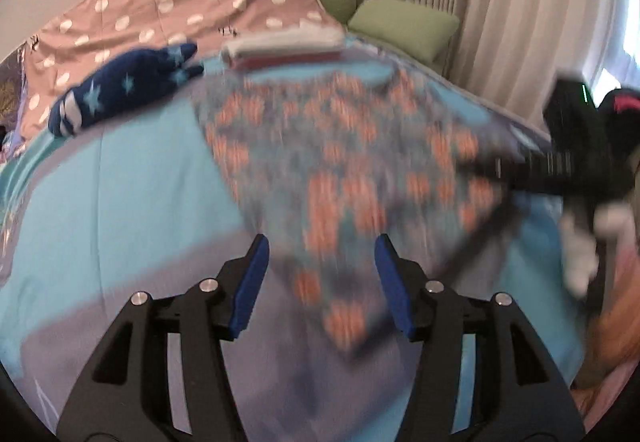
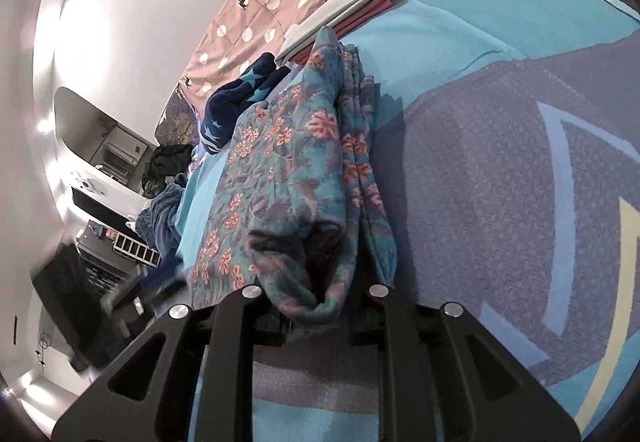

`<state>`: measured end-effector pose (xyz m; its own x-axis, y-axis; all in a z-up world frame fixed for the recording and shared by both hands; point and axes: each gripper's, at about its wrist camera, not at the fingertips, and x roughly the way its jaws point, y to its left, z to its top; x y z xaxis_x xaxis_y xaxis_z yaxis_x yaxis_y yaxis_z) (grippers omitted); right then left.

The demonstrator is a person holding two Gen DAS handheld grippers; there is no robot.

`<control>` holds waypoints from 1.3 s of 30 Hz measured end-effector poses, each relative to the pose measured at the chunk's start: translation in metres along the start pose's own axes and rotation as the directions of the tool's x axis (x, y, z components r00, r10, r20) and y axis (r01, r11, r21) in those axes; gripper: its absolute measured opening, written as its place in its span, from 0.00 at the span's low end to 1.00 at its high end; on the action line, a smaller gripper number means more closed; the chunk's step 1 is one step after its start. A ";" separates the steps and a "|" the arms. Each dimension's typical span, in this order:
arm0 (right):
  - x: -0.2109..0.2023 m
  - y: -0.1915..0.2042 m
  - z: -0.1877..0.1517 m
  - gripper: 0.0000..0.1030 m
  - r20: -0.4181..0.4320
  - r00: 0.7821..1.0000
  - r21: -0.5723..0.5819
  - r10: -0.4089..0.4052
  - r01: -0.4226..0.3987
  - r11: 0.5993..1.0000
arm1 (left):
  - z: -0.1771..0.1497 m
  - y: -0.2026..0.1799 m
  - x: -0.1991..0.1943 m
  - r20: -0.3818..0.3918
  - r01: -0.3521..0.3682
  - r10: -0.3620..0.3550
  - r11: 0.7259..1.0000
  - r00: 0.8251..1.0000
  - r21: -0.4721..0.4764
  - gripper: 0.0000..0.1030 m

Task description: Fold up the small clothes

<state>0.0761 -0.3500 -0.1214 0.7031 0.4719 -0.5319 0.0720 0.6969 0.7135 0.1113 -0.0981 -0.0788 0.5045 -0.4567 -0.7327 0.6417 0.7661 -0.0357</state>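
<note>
Floral garment (image 2: 304,170) stretches away from right tool (image 2: 316,306).

— Where does everything sit on the bed (image 1: 120,182)?

— The floral garment (image 1: 340,162) lies across the blanket's middle, its near corner between the parted fingers of the left gripper (image 1: 320,262). The right gripper (image 2: 316,306) has the garment's bunched edge between its fingers.

— And behind it?

— A folded stack (image 1: 280,46) lies beyond the garment's far edge, a starred piece (image 1: 128,90) to the stack's left, the pillows (image 1: 404,22) further back on the right.
</note>
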 end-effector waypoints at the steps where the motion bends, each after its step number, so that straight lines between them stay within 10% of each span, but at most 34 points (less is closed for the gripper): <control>1: -0.003 -0.001 0.001 0.18 0.002 1.000 0.010 -0.002 0.002 1.000 | -0.008 0.001 0.001 -0.017 0.002 -0.002 1.000 1.000 0.001 0.56; 7: -0.021 -0.011 -0.004 0.18 0.023 0.998 0.046 -0.057 0.056 0.997 | -0.019 0.012 0.008 -0.049 -0.017 0.014 0.999 0.999 -0.048 0.58; 18: -0.032 0.030 0.052 0.30 0.117 0.978 -0.111 -0.172 0.185 0.976 | 0.056 0.018 0.003 0.093 0.057 -0.054 0.998 0.994 -0.034 0.57; 23: 0.001 0.048 0.092 0.31 0.105 0.971 -0.219 -0.215 0.233 0.948 | 0.054 0.032 0.065 -0.030 -0.053 0.051 0.997 0.998 -0.052 0.57; 36: 0.133 0.017 0.182 0.33 -0.092 0.946 -0.299 -0.311 0.272 0.915 | 0.039 0.050 0.070 0.021 0.068 -0.066 0.988 0.998 -0.136 0.62; 39: 0.150 0.016 0.177 0.07 -0.050 0.910 -0.392 -0.412 0.362 0.846 | 0.039 0.048 0.071 0.019 0.069 -0.067 0.989 0.998 -0.127 0.64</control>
<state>0.3084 -0.3634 -0.1091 0.5747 0.1692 -0.8007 0.0380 0.9718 0.2326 0.2008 -0.1114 -0.1061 0.4709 -0.5156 -0.7158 0.5962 0.7841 -0.1726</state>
